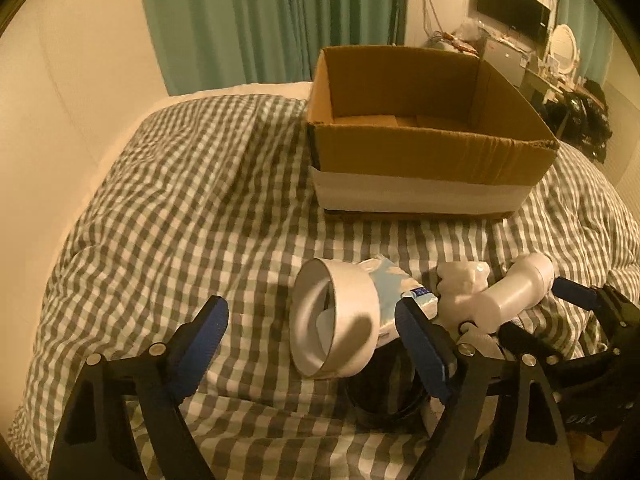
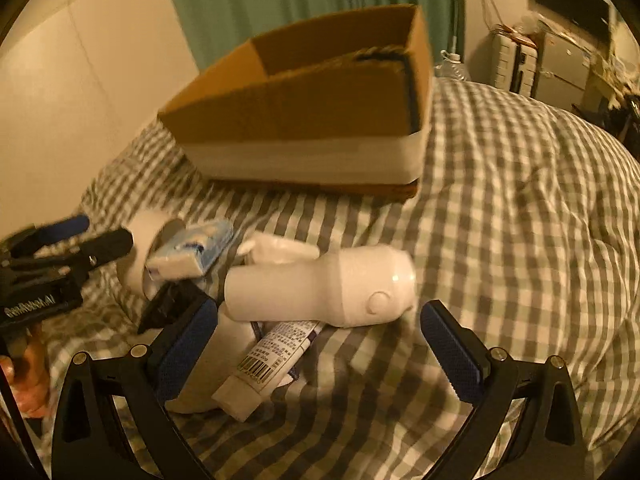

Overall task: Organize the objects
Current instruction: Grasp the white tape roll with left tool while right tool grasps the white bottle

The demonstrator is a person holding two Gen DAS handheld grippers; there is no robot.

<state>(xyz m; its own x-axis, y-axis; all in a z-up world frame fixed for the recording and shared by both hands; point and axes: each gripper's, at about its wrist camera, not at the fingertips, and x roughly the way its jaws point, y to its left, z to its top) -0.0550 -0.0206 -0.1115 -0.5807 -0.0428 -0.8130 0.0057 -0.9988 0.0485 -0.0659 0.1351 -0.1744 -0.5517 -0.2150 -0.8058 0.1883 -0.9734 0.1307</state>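
Note:
A pile of objects lies on the checked bedspread in front of an open cardboard box (image 1: 420, 148) (image 2: 312, 120). A white tape roll (image 1: 334, 322) (image 2: 146, 240) stands on edge between the fingers of my open left gripper (image 1: 312, 344), which touches nothing. Behind it lie a blue-white tissue pack (image 1: 396, 284) (image 2: 192, 252), a white bear-shaped item (image 1: 464, 280) and a white flashlight-shaped device (image 1: 516, 292) (image 2: 332, 288). A black tape roll (image 1: 384, 396) lies under them. My open right gripper (image 2: 320, 352) (image 1: 580, 300) straddles the device and a white tube (image 2: 272, 356).
The box looks empty inside and sits at the far middle of the bed (image 1: 180, 200). A cream wall is on the left, green curtains behind. A desk with a monitor (image 1: 512, 4) and clutter stands at the far right.

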